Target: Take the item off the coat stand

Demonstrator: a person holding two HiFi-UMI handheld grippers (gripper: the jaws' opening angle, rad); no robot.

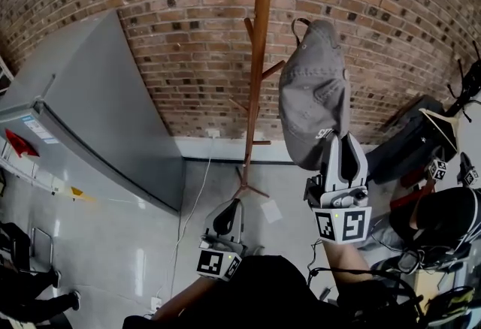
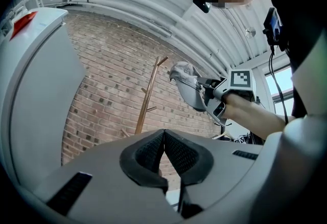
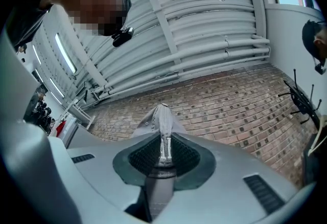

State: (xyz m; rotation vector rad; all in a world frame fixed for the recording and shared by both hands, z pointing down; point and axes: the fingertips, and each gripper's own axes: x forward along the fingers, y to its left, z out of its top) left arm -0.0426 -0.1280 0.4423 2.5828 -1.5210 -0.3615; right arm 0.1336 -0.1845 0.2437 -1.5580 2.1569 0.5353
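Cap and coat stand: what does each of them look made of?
The cap looks like grey woven cloth, probably cotton, matte; stitched seams and eyelets show. The coat stand looks like wood, reddish-brown with a slight sheen: a round pole with angled pegs. The grain is too small to tell.

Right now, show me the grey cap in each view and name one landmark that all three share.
Head view: grey cap upper right of centre, to the right of the coat stand.
Left gripper view: right of centre, above the jaws, in front of the bricks.
Right gripper view: dead centre, pinched between the jaws.
Shared landmark: the brick wall behind the cap.
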